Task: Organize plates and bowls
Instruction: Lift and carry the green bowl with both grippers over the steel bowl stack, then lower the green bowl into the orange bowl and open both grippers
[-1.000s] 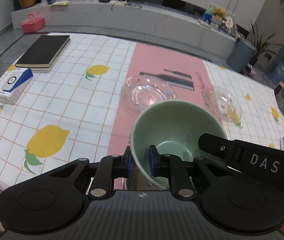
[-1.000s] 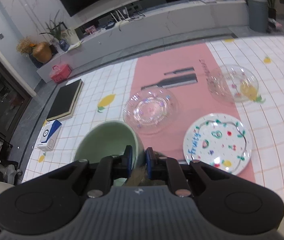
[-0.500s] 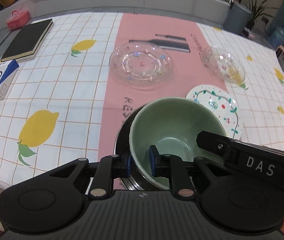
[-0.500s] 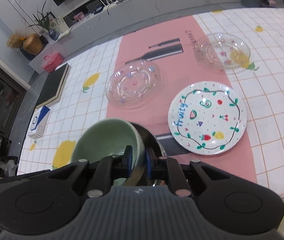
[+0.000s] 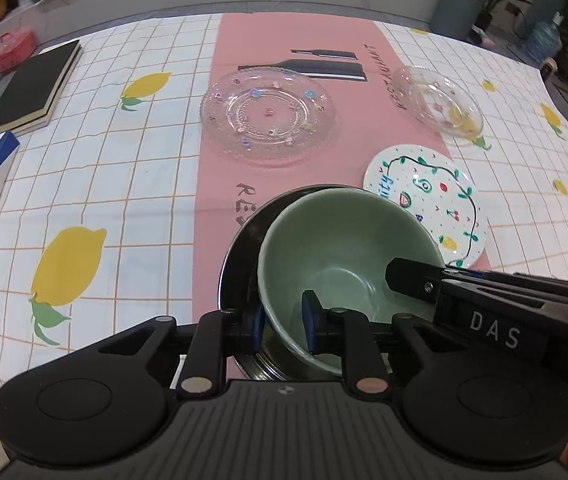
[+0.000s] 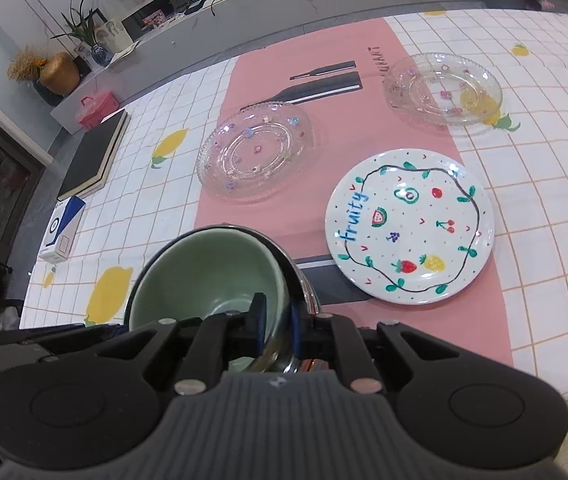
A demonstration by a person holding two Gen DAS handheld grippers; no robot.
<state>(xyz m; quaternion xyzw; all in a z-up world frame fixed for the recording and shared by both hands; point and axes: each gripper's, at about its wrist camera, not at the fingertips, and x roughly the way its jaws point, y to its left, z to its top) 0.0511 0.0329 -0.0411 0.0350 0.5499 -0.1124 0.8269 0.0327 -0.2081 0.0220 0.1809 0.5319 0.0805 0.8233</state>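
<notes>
Green bowl (image 5: pixel 348 256) nested, tilted, in steel bowl (image 5: pixel 239 264), frame bottom centre. Left tool (image 5: pixel 281 322) just spreading, pads off rim. Right tool (image 6: pixel 275 328) pinches both rims.

Pale green bowl (image 5: pixel 348 240); white plate (image 6: pixel 410 226), fruit drawings; tablecloth (image 5: pixel 123 184) white-checked, yellow lemons, pink centre strip
</notes>
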